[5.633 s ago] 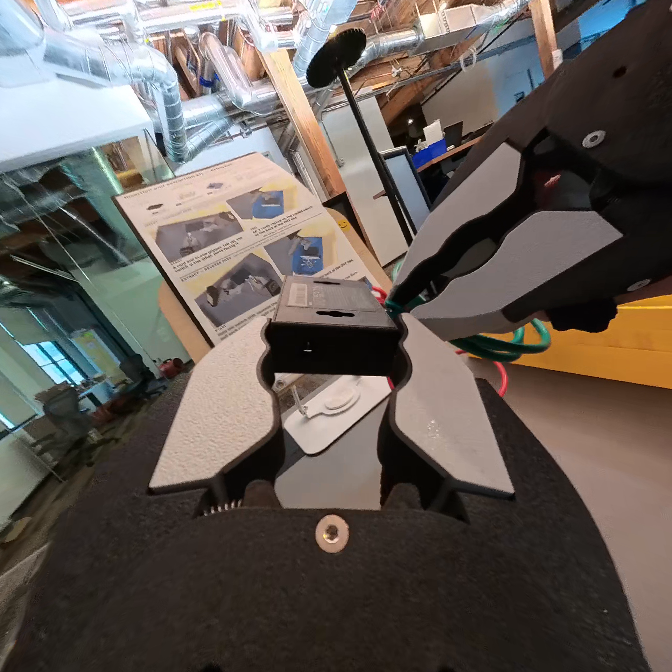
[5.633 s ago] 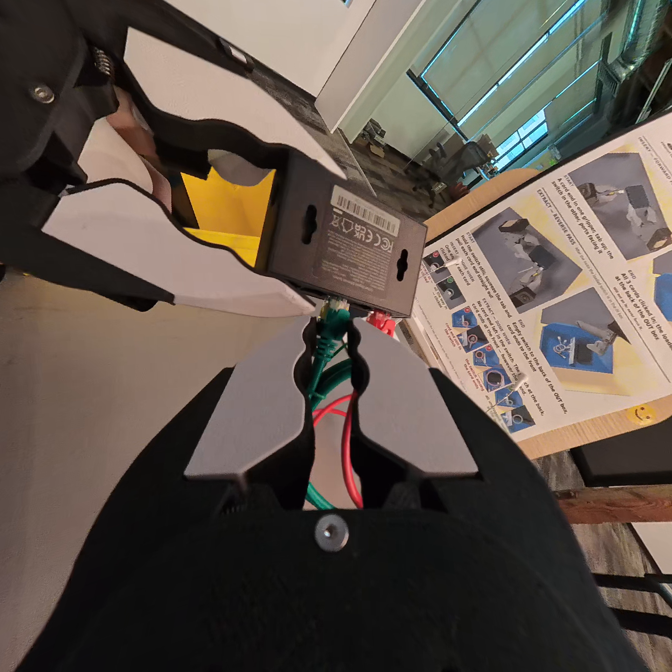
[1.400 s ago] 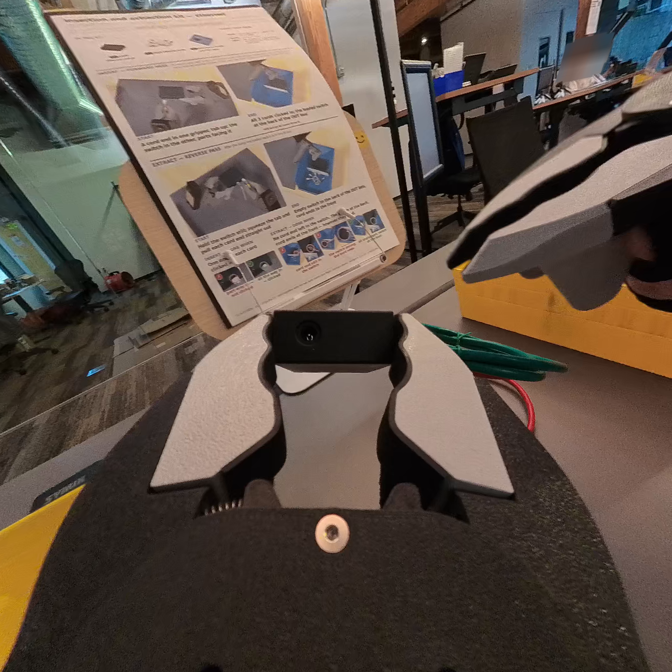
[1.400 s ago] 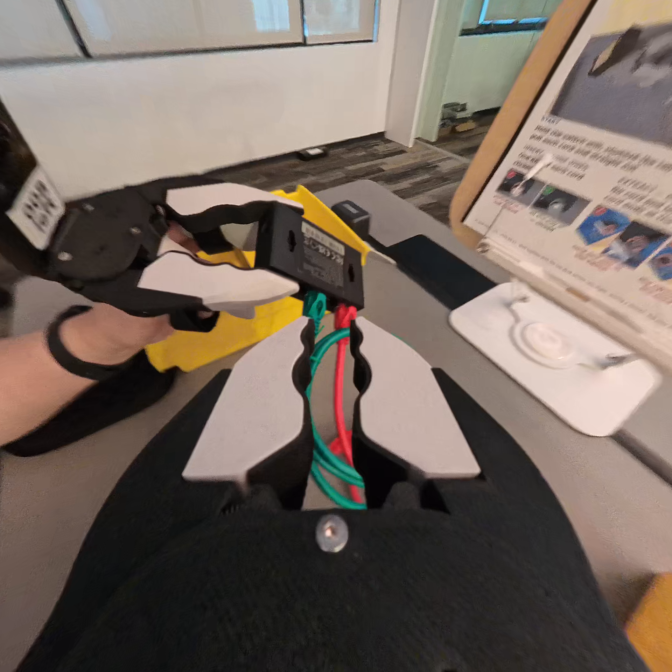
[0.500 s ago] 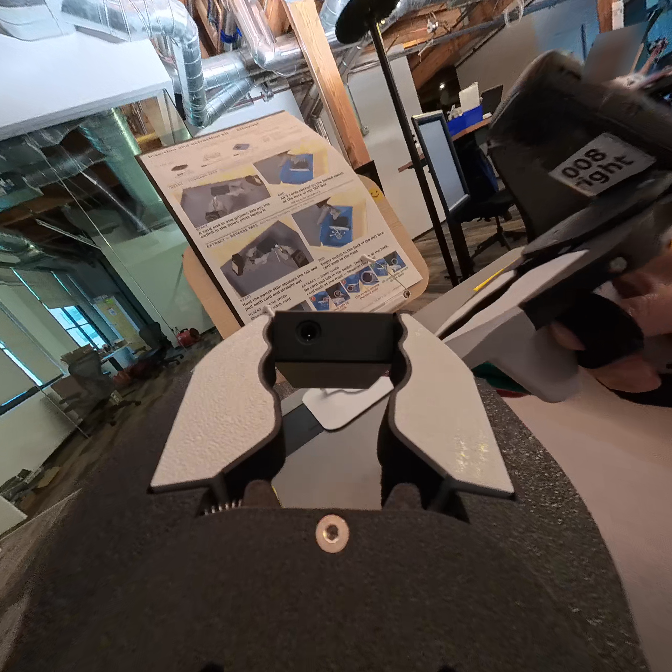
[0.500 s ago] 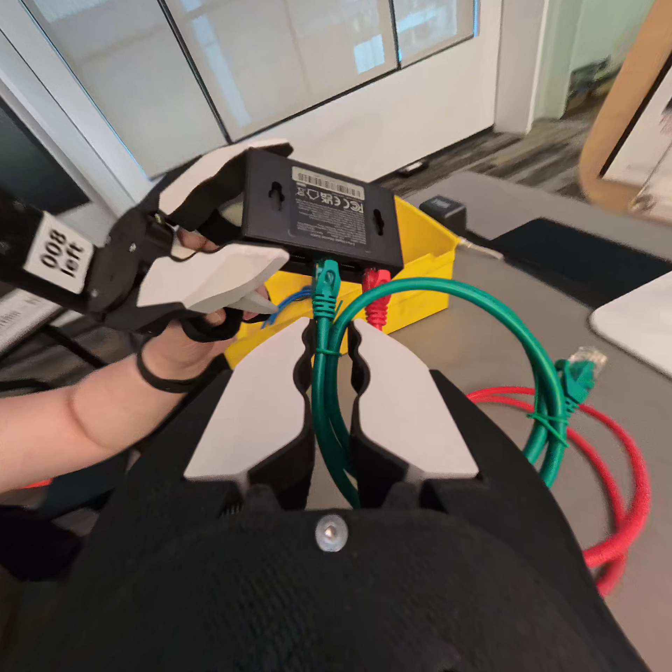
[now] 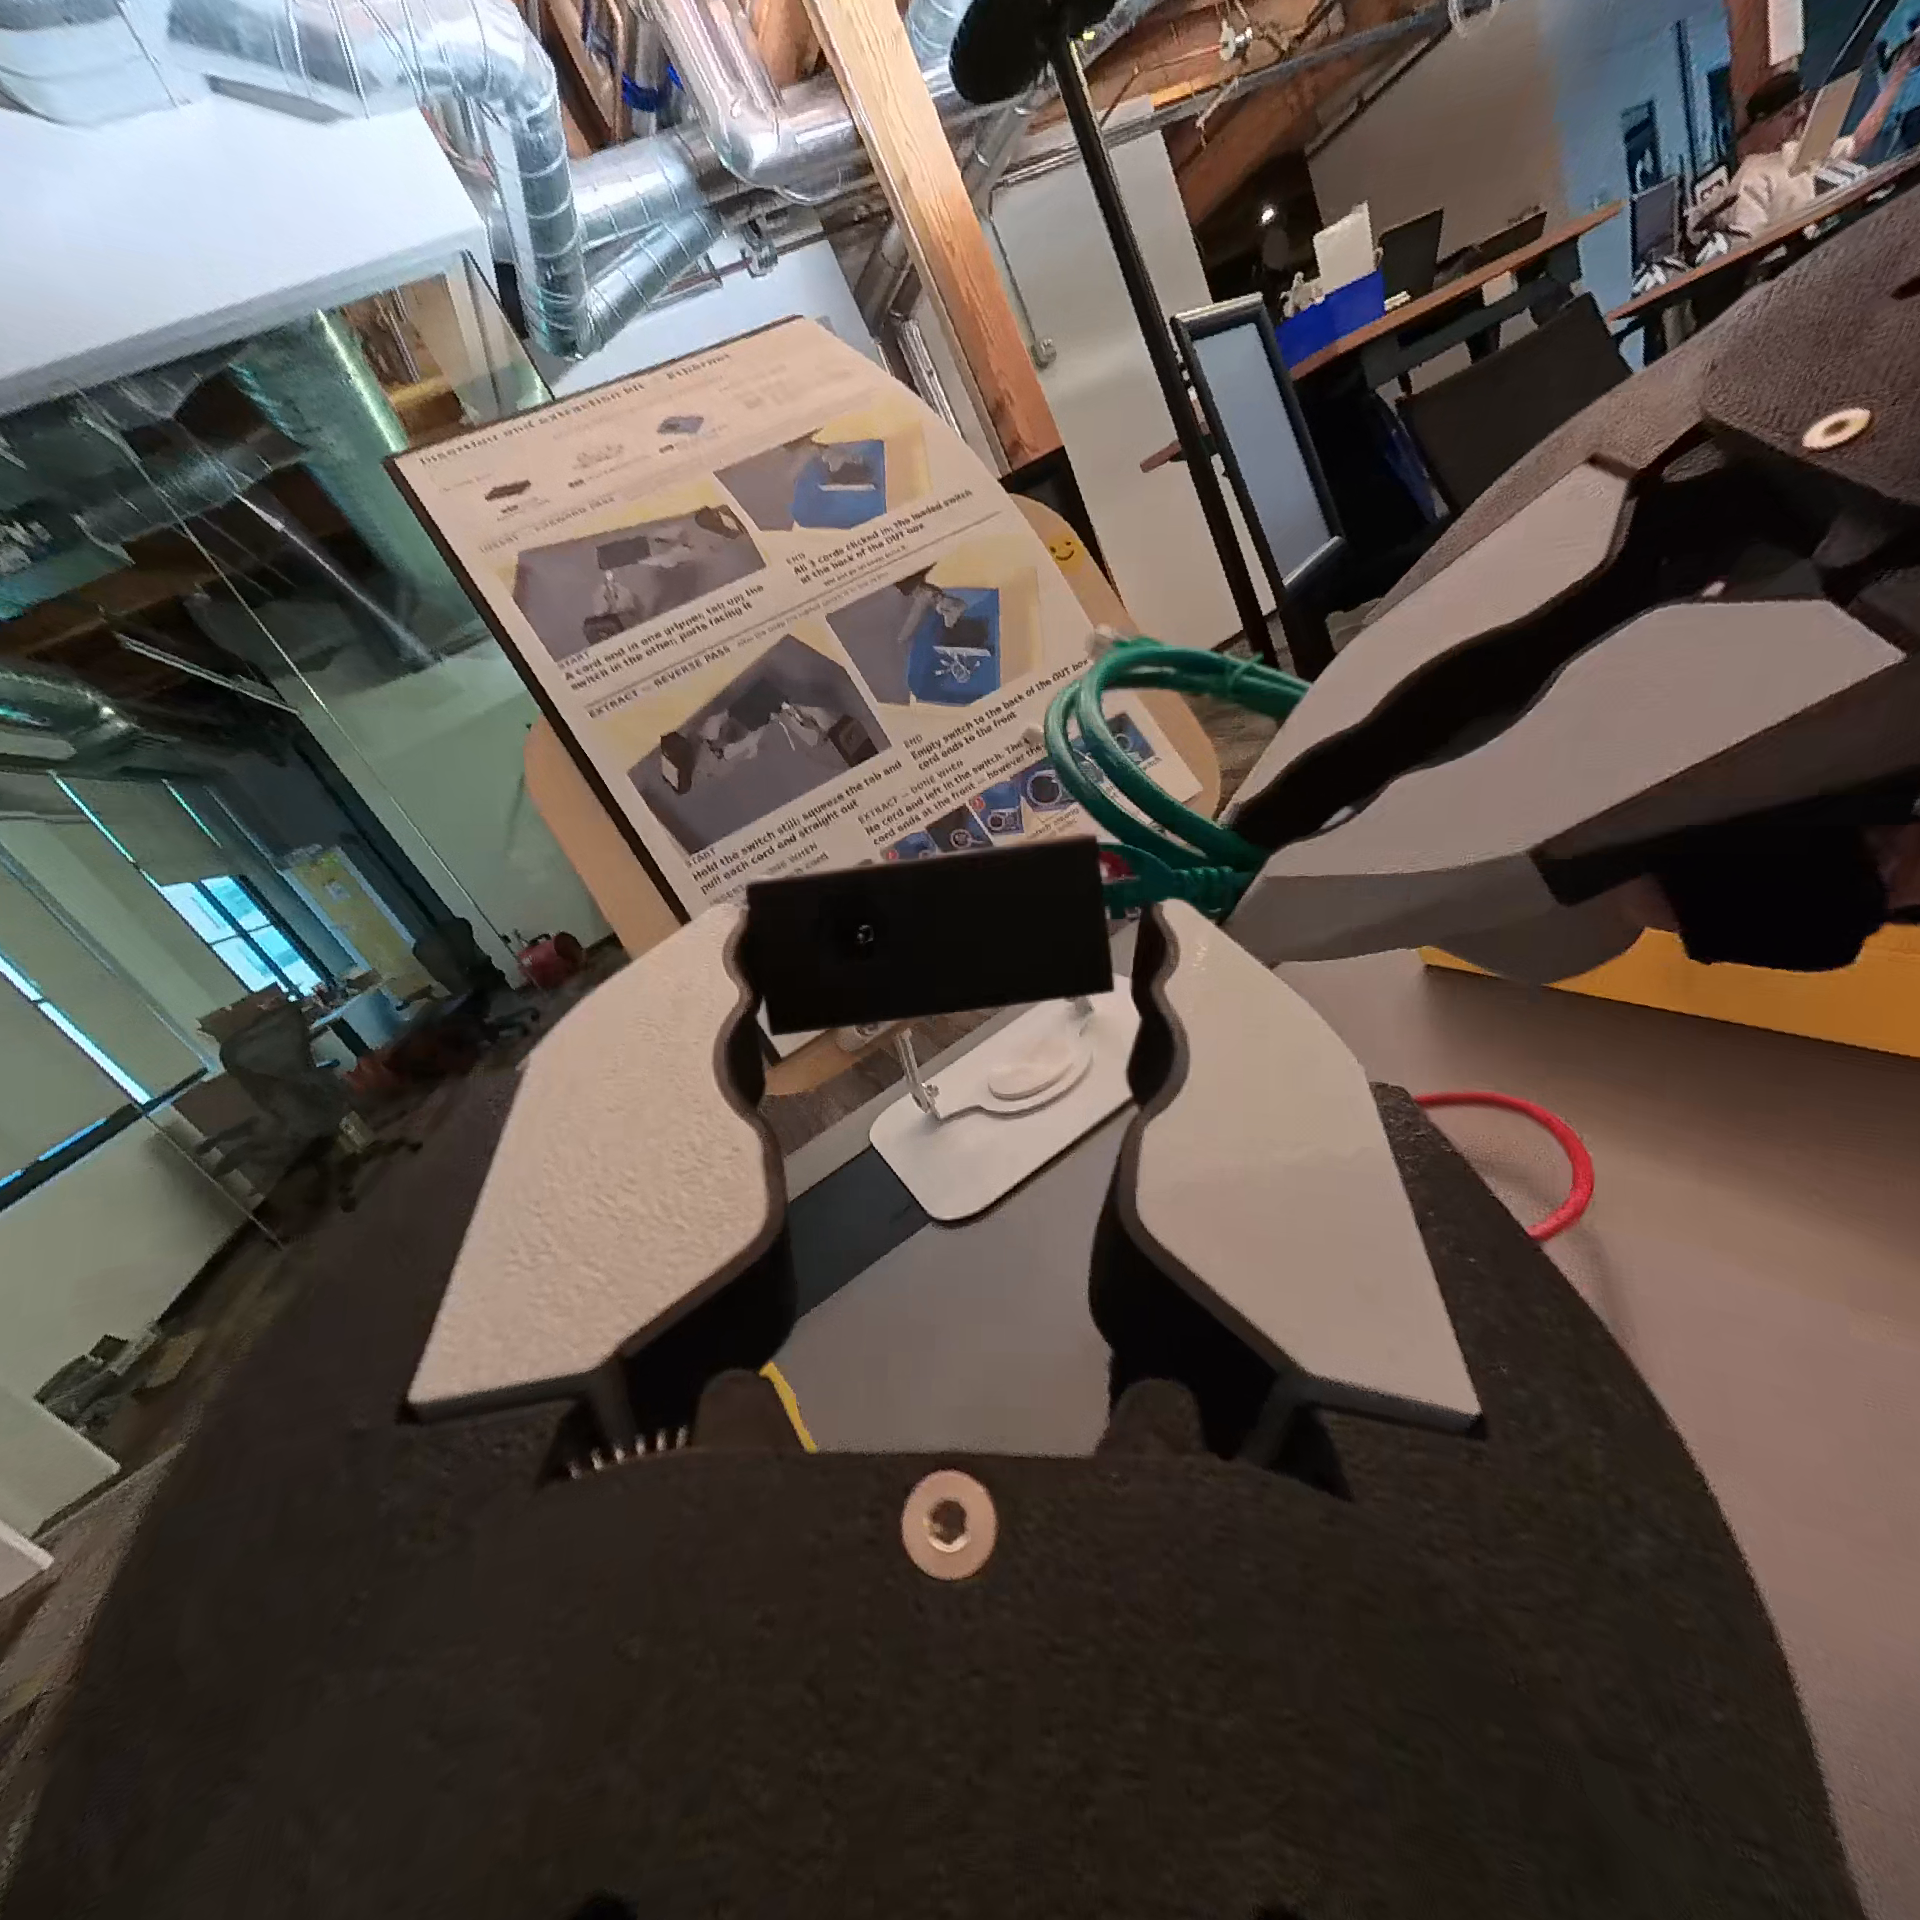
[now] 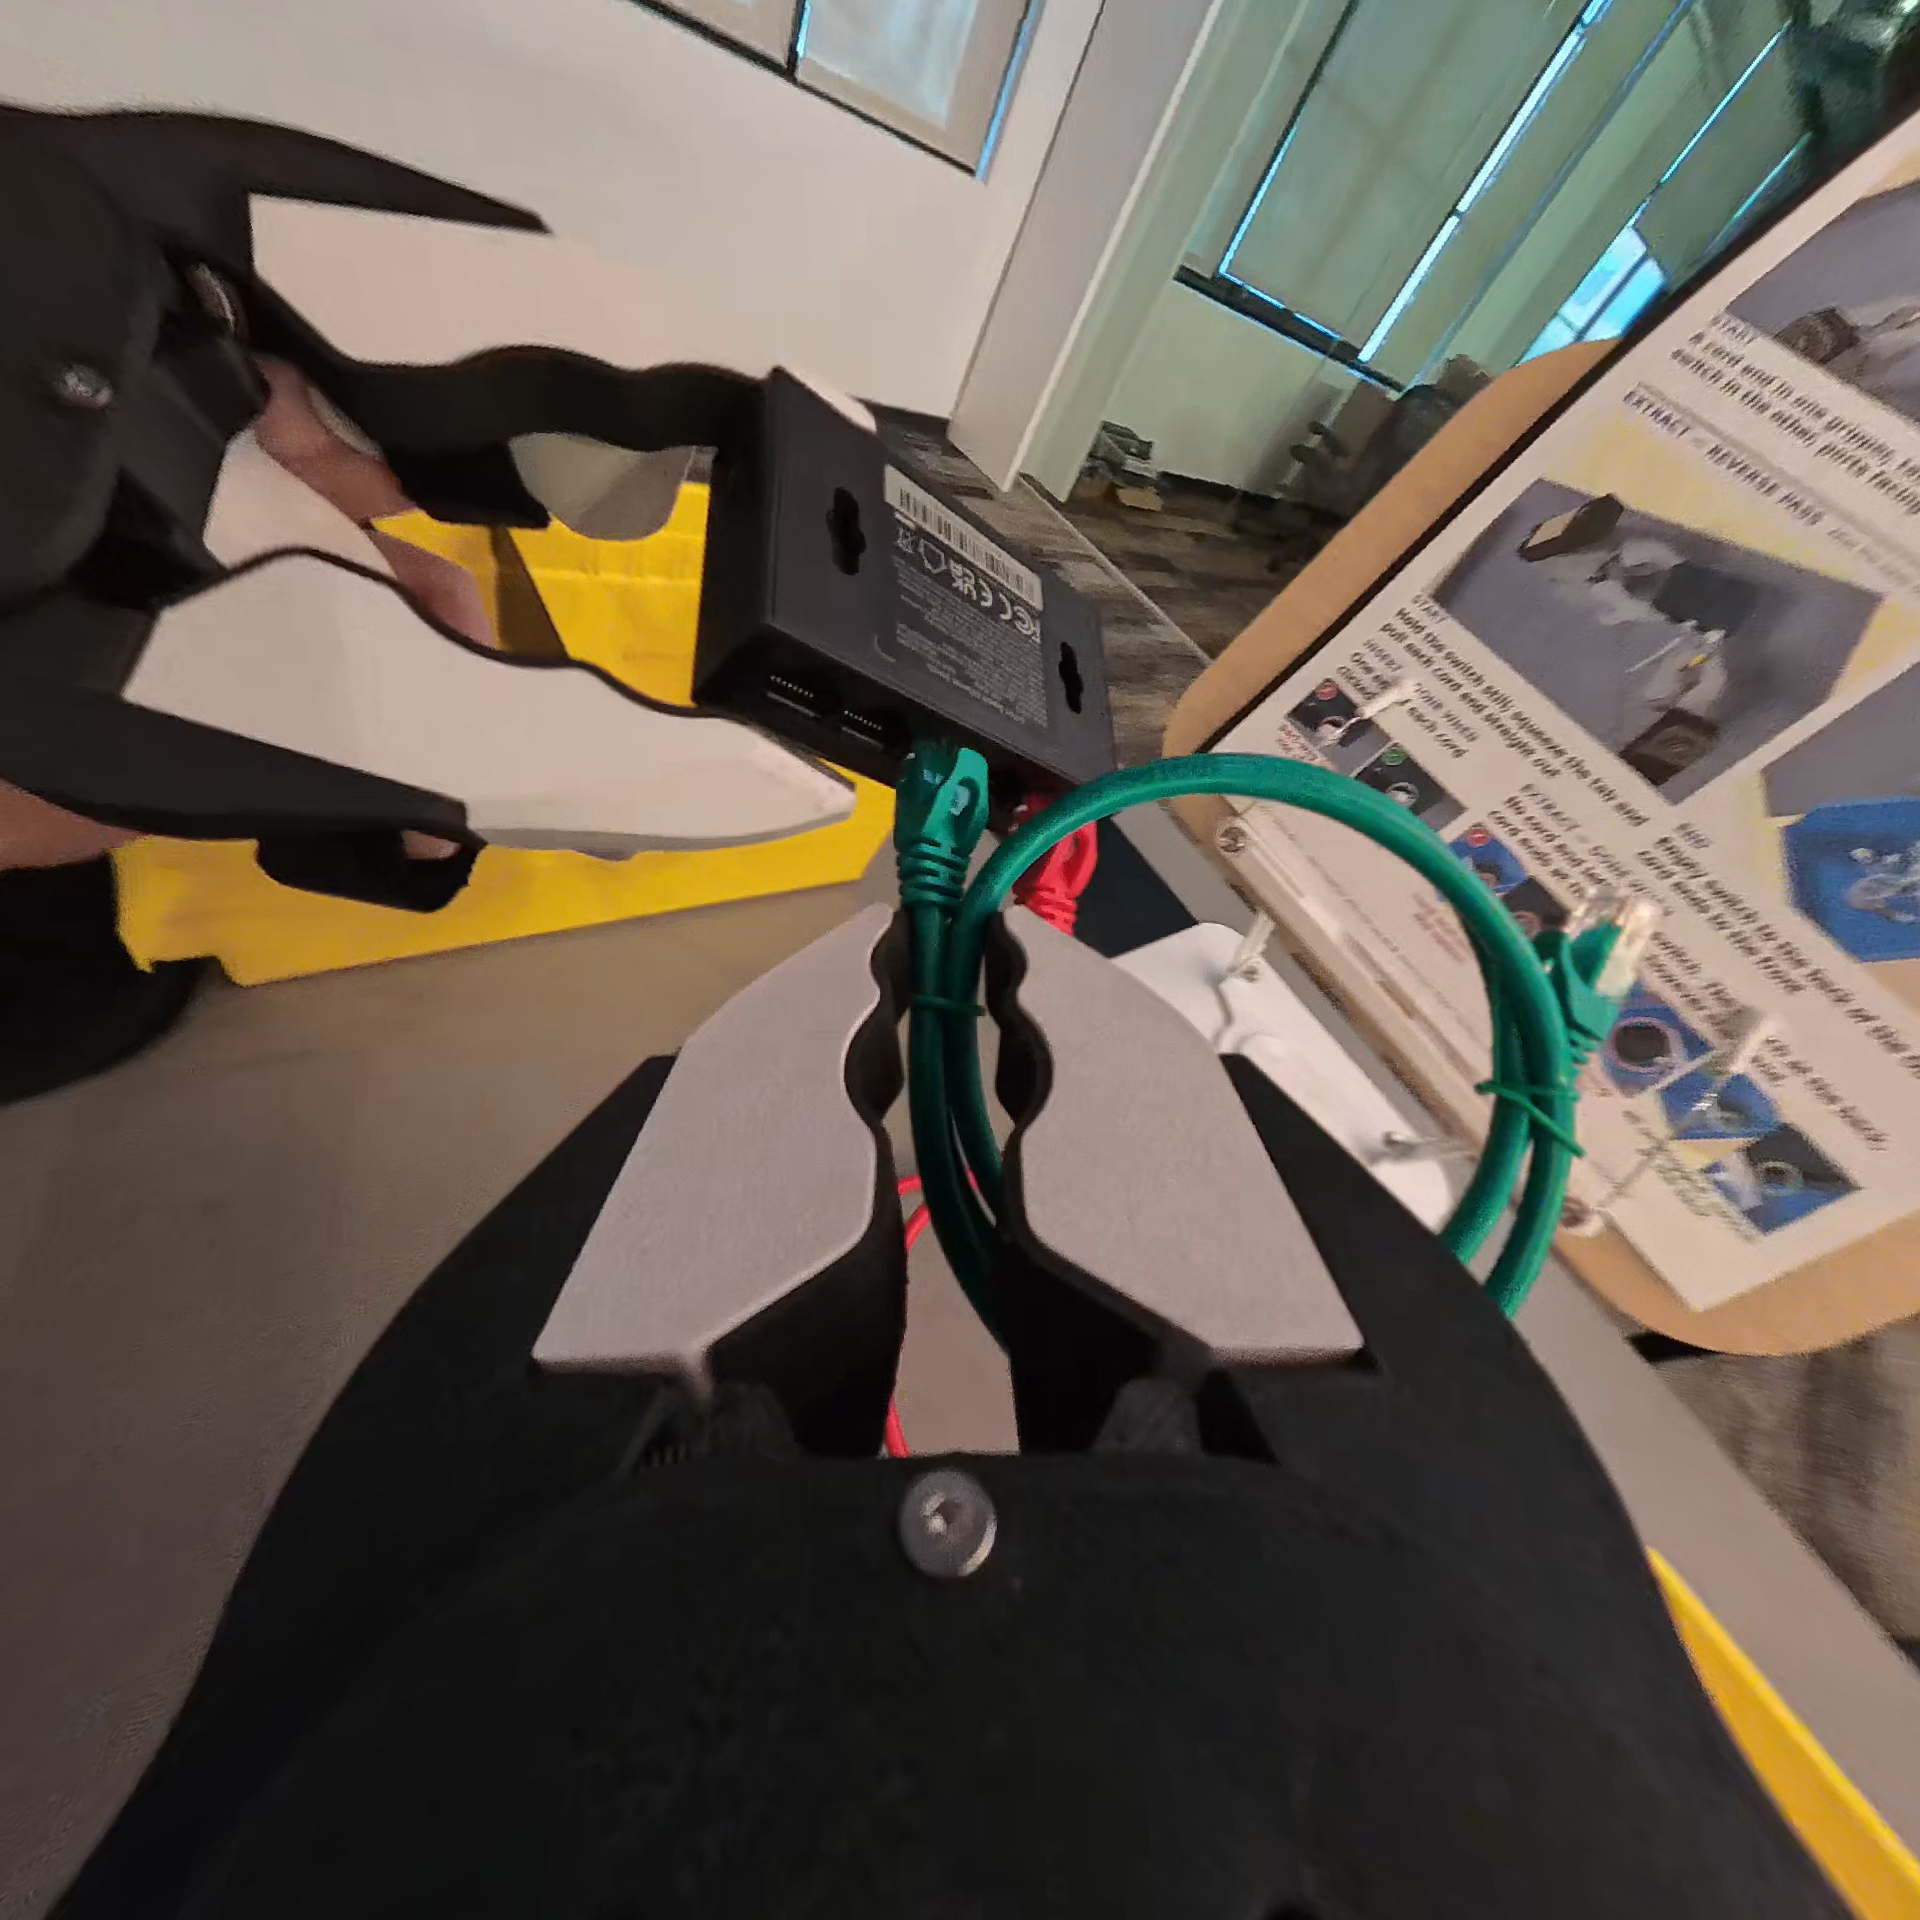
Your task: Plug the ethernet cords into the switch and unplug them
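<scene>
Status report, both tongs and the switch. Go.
Left tongs shut on switch, held off the table. Right tongs shut on green cord, plug at port. Red cord alongside, nothing blocking.

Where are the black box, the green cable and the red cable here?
black switch [image 8: 935, 613]: right wrist view, on its flat labelled underside.
green cable [image 8: 1351, 800]: right wrist view, top of its loop.
red cable [image 7: 1564, 1153]: left wrist view, curve lying on the table.
</scene>
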### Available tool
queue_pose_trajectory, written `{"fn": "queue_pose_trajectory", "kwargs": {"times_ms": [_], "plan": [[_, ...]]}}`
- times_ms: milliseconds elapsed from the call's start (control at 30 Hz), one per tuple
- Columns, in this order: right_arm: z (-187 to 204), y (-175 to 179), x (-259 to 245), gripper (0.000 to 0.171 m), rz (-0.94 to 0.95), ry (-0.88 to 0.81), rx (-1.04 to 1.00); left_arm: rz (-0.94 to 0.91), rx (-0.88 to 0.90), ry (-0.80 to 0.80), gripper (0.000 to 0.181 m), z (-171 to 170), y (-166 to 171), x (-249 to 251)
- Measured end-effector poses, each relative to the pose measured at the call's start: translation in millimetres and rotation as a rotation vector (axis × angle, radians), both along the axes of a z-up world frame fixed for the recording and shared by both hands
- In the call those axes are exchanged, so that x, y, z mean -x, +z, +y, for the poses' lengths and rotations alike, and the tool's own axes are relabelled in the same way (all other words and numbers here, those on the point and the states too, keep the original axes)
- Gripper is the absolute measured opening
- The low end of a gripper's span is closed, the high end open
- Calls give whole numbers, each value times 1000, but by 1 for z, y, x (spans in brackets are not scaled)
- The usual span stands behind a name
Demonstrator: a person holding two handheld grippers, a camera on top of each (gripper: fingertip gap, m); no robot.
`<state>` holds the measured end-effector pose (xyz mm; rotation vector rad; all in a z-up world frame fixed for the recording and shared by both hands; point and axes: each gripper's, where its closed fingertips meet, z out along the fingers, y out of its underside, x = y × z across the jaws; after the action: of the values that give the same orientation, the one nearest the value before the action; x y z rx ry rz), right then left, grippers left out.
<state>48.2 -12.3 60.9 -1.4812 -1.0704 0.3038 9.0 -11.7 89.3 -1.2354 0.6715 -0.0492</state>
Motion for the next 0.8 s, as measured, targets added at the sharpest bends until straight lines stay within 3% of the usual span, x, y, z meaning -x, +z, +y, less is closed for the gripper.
{"fn": "queue_pose_trajectory", "kwargs": {"times_ms": [200,400,633,800], "plan": [[1,5,-2,14,-103,-46,-152,-76,81,-35,63,1,-3,-1],[1,5,-2,14,-106,-39,-154,-90,108,-40,63,2,-5,-1],[-7,6,2,14,102,106,91,-112,-51,-48,62,-9,10,-2],[-9,1,6,13,174,182,215,-111,-50,-44,62,-10,12,-1]]}}
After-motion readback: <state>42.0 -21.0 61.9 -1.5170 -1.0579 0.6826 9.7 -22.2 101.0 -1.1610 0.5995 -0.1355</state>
